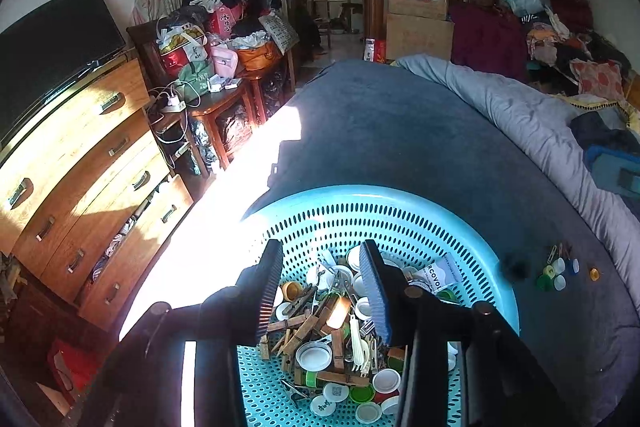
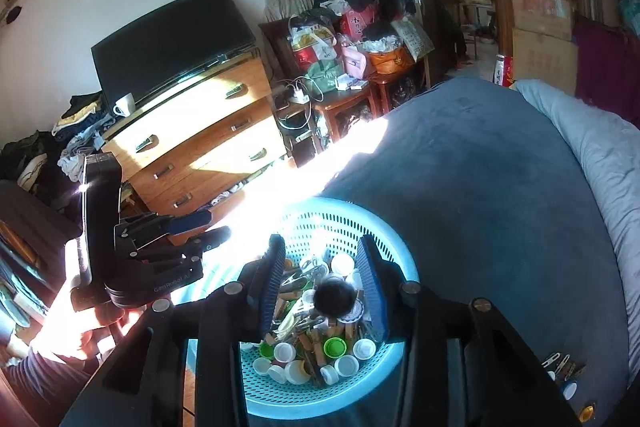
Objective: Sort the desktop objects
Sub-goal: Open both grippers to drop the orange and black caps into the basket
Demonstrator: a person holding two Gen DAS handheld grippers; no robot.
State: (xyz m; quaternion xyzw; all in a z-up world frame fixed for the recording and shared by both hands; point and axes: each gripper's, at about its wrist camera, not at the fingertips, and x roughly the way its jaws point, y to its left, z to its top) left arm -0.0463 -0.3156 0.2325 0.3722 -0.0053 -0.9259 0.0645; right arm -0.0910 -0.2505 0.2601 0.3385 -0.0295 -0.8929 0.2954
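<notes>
My left gripper [image 1: 322, 291] hangs over the blue basket [image 1: 432, 203] on the bed [image 1: 400, 131], jaws spread part way with nothing between them. Straight below and ahead of these jaws lies the jumble I have to sort: wooden pegs [image 1: 304, 327], white caps [image 1: 314, 355] and green caps [image 1: 362, 393], plus a small paper packet [image 1: 438, 273] just right of my right pad. The pegs are light, stiff and a bit rough, so they should hold well if I pinch one across its flat sides near the middle; they are tangled, though, and a neighbour may lift along. The caps are light, hard and slick; I judge a grip across the rim, edge to edge, safer than on the flat top.

My right gripper [image 2: 324, 287] hovers over the same basket, jaws also parted and empty. A dark ball [image 2: 334, 297] sits between and below them; round and probably smooth, it could squirt out unless I close on its widest part. To the right of the jaws, on the bed outside the basket, lie metal clips [image 2: 560, 363] and a few caps already set apart.
</notes>
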